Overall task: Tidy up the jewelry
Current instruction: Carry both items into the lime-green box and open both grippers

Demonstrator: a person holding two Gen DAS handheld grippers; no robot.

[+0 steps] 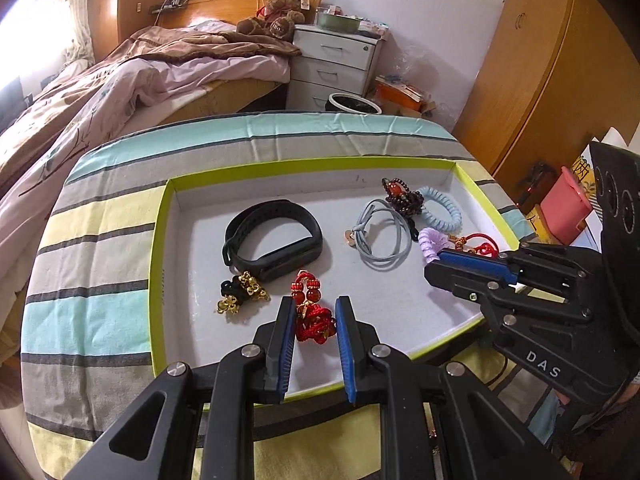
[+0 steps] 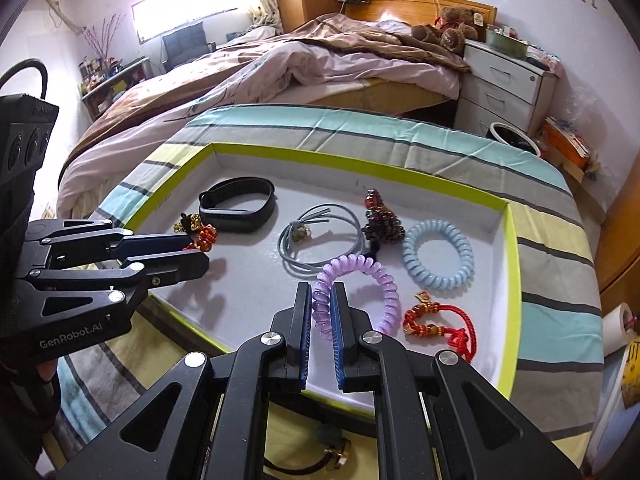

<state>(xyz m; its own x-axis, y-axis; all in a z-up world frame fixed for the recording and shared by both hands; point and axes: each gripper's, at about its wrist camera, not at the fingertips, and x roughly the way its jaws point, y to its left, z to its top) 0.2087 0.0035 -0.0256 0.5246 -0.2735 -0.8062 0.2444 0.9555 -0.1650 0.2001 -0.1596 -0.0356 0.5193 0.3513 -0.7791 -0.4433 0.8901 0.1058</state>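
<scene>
Right wrist view: the tray [image 2: 360, 164] holds the jewelry. The right gripper [image 2: 321, 292] clamps narrowly on the purple coil bracelet [image 2: 384, 280], near right. The left gripper [image 1: 311, 308] straddles the red bead bracelet [image 1: 314, 312], jaws half-open. Lift vertically, avoiding snags.

The left tongs [image 1: 313, 312] are gaping slightly, angled downward; the right tongs [image 2: 321, 300] are pinching nearly closed, reaching forward.
</scene>
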